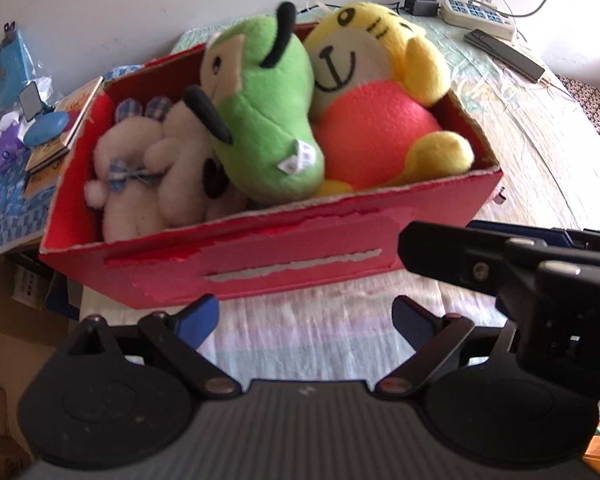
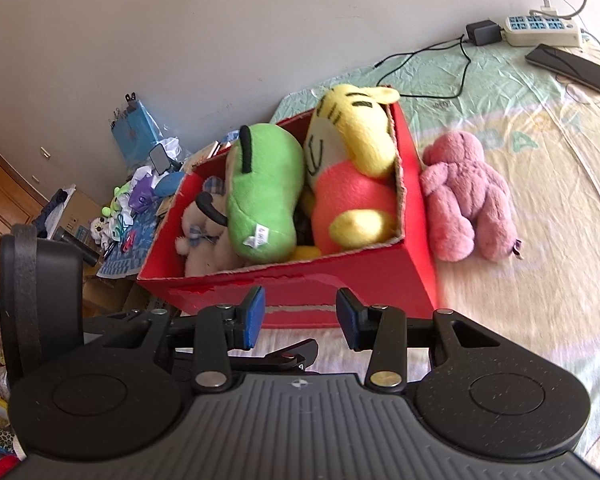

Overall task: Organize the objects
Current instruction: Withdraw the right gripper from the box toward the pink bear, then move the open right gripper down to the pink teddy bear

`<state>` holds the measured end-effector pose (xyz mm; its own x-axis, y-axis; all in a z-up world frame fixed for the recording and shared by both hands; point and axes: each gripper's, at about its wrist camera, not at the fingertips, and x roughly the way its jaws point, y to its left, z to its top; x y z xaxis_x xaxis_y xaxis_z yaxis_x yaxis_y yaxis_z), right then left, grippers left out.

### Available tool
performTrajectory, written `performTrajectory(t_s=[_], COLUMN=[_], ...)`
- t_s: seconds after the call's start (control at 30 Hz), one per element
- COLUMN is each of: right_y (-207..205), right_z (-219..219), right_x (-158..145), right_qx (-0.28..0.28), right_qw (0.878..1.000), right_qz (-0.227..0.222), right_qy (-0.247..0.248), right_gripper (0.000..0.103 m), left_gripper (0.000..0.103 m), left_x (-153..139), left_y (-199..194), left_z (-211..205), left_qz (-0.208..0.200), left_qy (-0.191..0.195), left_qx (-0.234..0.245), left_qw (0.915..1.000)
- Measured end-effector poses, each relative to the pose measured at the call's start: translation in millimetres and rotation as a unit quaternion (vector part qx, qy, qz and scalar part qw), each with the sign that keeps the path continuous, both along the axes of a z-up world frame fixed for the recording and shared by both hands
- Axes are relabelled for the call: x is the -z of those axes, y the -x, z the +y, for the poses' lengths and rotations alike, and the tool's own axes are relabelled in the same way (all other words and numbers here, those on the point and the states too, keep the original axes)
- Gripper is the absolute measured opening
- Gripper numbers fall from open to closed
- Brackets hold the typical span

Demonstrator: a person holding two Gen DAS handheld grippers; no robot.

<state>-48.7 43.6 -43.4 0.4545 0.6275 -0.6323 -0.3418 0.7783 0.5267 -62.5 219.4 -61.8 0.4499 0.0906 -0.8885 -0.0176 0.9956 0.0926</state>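
Behind everything stood a plain pale wall, and in front of it lay a bed with a light green and yellow sheet. On the bed sat a red box made of card, with torn edges on top. It was full of soft toys. At one end a yellow tiger toy with a big pink tummy leaned against the box wall. Next to it lay a green toy with black ears and a little white tag, pressed against the tiger. At the other end a white bunny toy with a blue check bow was tucked in, touching a white dog toy with a black ear. Outside the box, just beside its right wall, a pink bear toy lay flat on the bed. The left gripper was low, near the front of the box, with its blue fingers wide apart and nothing between them. The right gripper was near the front of the box too, with its fingers apart and holding nothing. Far back on the bed were a white power strip, a black plug with a wire, and a dark phone. Off to the left, by the wall, sat a messy pile of small things
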Motion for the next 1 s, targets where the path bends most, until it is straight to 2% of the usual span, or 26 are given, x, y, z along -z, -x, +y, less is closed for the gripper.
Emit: performTrajectory(t_s=[1.0], right_y=[-24.5], right_z=[-71.0], right_x=[33.6], right_qx=[0.018], right_qw=[0.998], right_qz=[0.063], right_qy=[0.011], right_gripper=[0.043], left_gripper=[0.093], left_x=[31.5], left_y=[-14.0], left_z=[-74.0], left_qz=[0.038], left_qy=[0.000], left_qx=[0.022], left_qw=[0.9990])
